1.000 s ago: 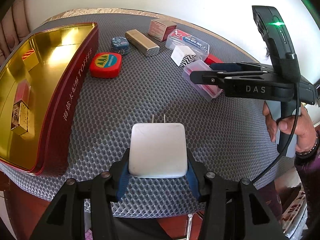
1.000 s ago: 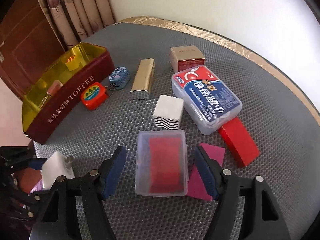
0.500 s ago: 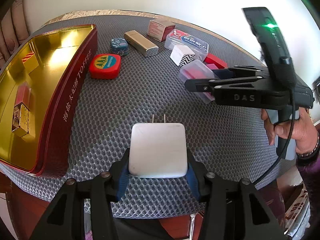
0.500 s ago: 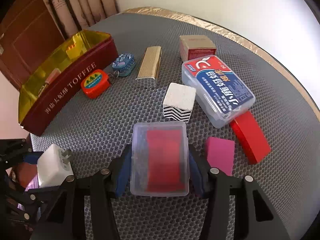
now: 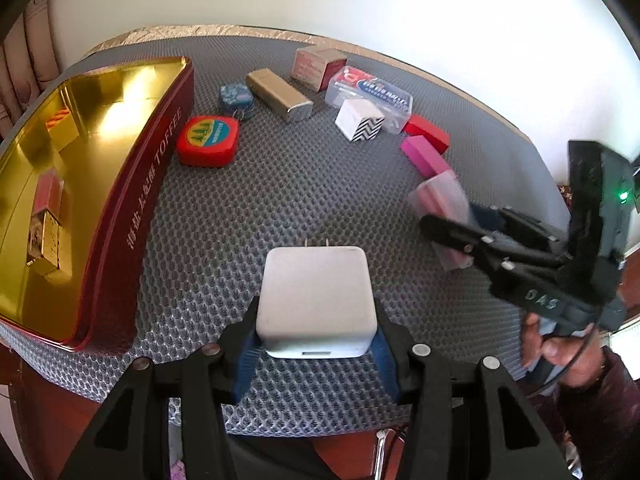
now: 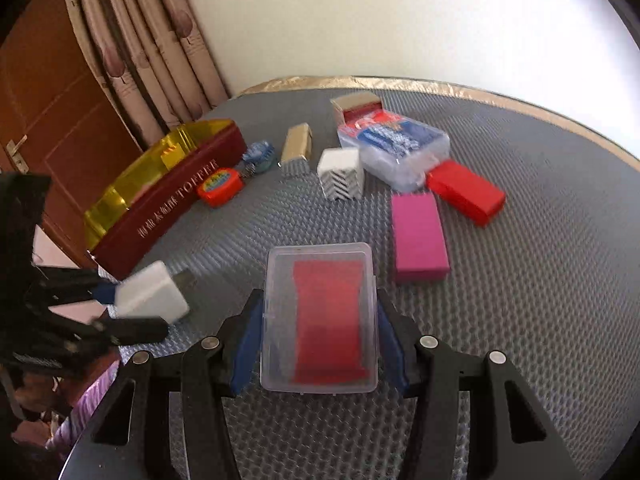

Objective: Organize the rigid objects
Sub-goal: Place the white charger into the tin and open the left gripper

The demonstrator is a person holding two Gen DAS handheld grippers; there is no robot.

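Right of the toffee tin [image 5: 132, 200], the left gripper [image 5: 316, 344] clamped the white charger [image 5: 316, 296], while the right gripper [image 6: 318, 344], its jaws just closed, gripped the clear case [image 6: 320, 320] farther right.

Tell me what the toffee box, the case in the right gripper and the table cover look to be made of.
Toffee box: likely tinplate; its gold inside mirrors the light, its outside is glossy maroon with printed lettering.
Case in the right gripper: clear hard plastic, probably; the red contents show through its walls.
Table cover: seemingly a soft grey mesh or foam mat, matte, with a honeycomb texture.
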